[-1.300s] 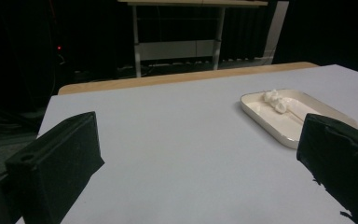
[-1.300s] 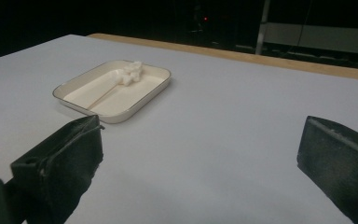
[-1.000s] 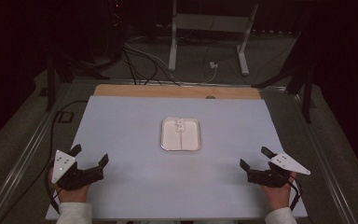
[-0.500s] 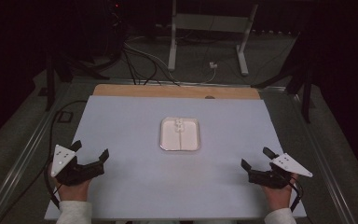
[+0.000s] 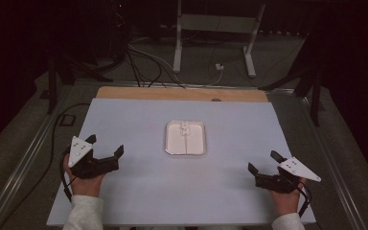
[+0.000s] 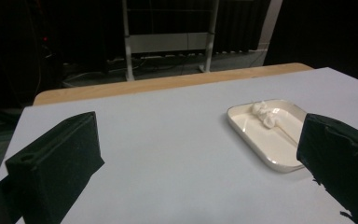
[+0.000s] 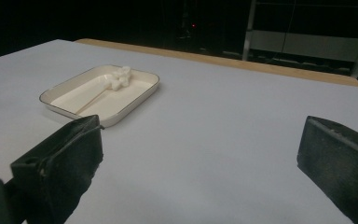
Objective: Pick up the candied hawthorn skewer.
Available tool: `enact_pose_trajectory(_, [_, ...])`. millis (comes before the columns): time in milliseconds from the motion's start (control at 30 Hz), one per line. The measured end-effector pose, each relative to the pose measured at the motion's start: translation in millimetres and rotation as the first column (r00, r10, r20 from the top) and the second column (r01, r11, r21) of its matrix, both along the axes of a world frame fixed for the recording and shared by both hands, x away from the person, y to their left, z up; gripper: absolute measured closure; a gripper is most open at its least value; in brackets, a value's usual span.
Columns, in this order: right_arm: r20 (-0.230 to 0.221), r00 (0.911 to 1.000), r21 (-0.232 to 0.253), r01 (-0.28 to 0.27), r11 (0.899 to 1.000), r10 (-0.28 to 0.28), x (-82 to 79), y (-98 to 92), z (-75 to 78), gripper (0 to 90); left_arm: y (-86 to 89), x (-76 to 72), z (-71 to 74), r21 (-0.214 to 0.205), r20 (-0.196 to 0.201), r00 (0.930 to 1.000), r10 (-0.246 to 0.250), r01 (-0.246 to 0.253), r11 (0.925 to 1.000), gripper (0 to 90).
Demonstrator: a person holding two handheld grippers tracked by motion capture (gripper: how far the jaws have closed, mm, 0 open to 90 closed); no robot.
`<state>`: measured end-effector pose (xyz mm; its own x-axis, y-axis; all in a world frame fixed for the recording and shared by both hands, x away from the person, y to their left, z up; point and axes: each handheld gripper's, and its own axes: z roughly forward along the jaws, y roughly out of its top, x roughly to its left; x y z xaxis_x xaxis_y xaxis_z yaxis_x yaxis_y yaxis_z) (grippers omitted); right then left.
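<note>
Our left gripper (image 5: 104,145) has moved fwd toward the white tray (image 5: 185,137) w/ maybe cord inside; right gripper (image 5: 263,161) unchanged, both jaws apart, empty.

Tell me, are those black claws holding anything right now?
No. The left gripper and the right gripper both have their jaws wide apart with nothing between them, well short of the tray.

Two hands in pale sleeves each held a pair of black tongs, well apart from one another. The left tongs (image 5: 104,147) had jaws spread wide with nothing between them. The right tongs (image 5: 263,161) likewise had jaws wide apart and empty. Each pair carried a pale three-cornered plate on top.
</note>
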<state>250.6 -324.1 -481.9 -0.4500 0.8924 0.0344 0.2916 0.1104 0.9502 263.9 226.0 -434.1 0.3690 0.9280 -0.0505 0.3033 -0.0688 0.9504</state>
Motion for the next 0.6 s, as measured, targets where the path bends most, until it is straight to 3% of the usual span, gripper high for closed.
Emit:
enact_pose_trajectory(367, [0.001,1.0,0.003,0.004,1.0,-0.004,0.0,-0.5,0.1,0.4,-20.2,21.7,8.2,0.007,-0.004,0.9984,-0.056,0.056,0.9984,0.6])
enact_pose_trajectory(600, [0.002,1.0,0.001,0.003,1.0,-0.003,-0.1,-0.3,0.1,0.4,-30.0,33.9,7.6,-0.014,-0.019,0.9964,-0.082,0.082,0.9966,0.6])
